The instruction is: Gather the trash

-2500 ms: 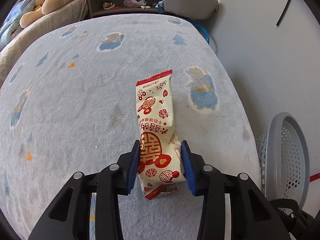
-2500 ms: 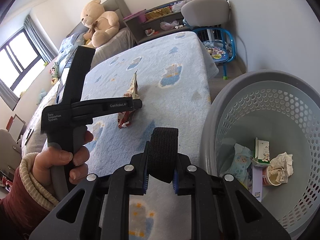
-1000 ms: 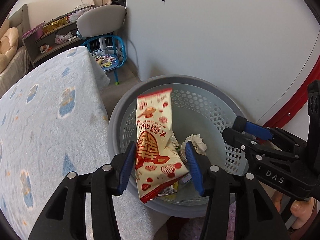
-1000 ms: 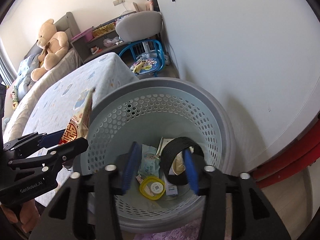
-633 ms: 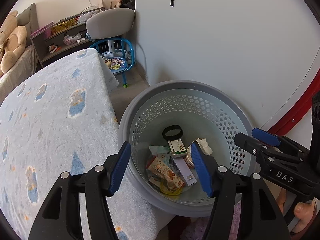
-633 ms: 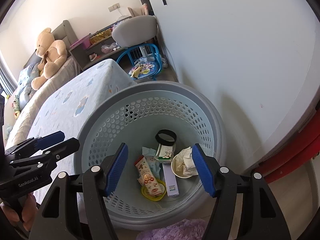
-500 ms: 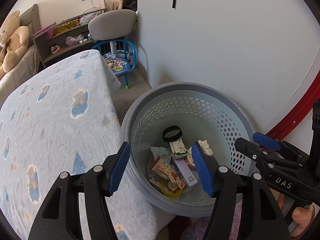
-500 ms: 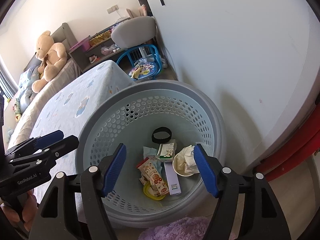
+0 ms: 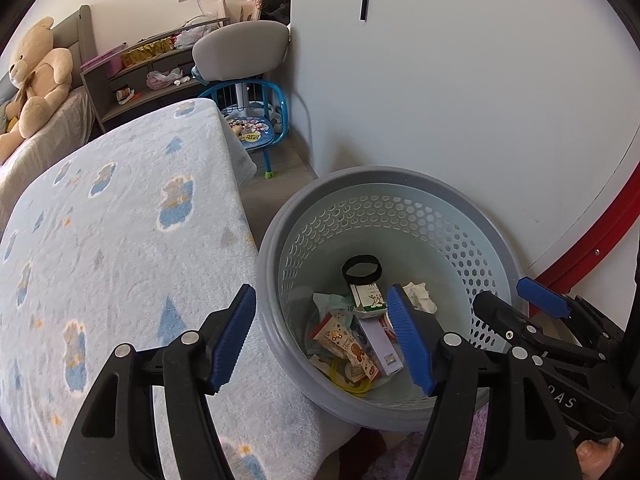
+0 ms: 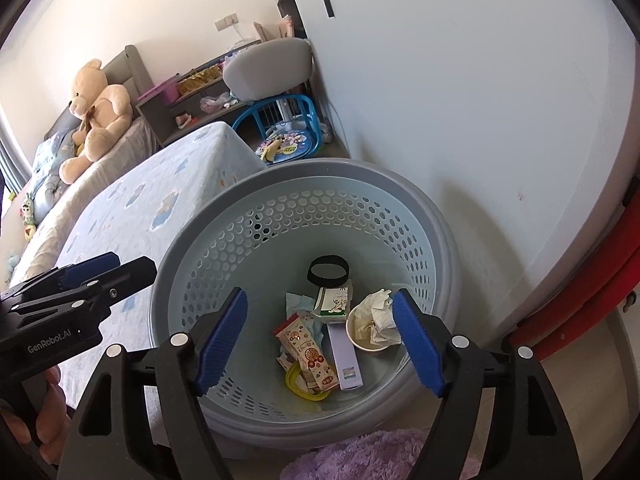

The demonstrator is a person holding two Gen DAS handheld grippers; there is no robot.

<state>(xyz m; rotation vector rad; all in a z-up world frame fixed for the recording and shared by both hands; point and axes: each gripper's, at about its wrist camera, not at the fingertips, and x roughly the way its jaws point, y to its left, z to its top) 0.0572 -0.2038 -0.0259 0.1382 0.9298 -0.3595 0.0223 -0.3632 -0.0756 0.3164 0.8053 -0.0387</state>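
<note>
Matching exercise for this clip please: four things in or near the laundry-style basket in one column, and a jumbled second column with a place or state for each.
1. black ring
2. crumpled paper
3. red-printed snack wrapper
4. left gripper

a. open and holding nothing
b. in a paper cup
c. lying beside a lilac box
d. at the far side of the basket floor

Pairs: 1-d, 2-b, 3-c, 4-a

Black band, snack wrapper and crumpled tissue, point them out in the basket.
black band (image 10: 328,273), right wrist view, near rim.
snack wrapper (image 10: 310,350), right wrist view, printed face.
crumpled tissue (image 10: 378,314), right wrist view, its middle.
</note>
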